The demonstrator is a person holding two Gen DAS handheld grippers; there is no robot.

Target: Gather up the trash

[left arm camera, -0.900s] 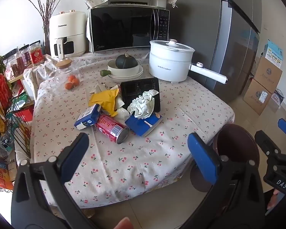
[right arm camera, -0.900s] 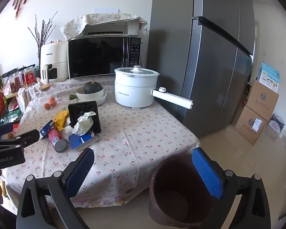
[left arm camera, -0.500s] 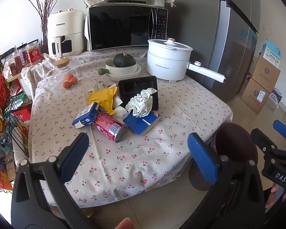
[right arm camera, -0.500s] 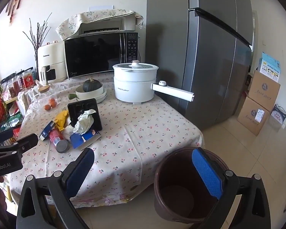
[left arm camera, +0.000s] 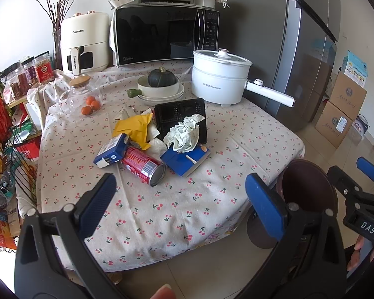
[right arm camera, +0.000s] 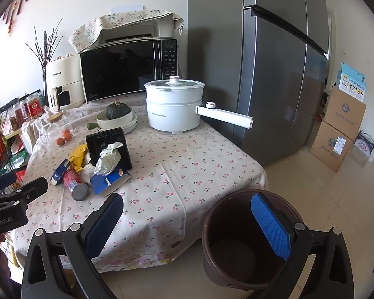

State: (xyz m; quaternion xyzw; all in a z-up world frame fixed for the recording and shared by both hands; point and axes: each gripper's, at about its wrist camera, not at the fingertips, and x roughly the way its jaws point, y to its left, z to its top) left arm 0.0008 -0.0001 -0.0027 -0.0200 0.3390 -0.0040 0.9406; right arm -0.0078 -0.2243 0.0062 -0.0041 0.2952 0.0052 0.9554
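With both the left gripper (left arm camera: pixel 178 189) and right gripper (right arm camera: pixel 187 214) gaping wide and empty, we judge the light, soft crumpled paper (left arm camera: pixel 184 134) at frame centre easiest, pinched across its bulk, over the slippery red can (left arm camera: pixel 143 165).

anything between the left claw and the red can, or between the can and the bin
Nothing visible does. The left claw is open, with only bare tablecloth between it and the red can, whose end faces it. The blue carton touches the can's far side. The brown bin stands open on the floor past the table corner.
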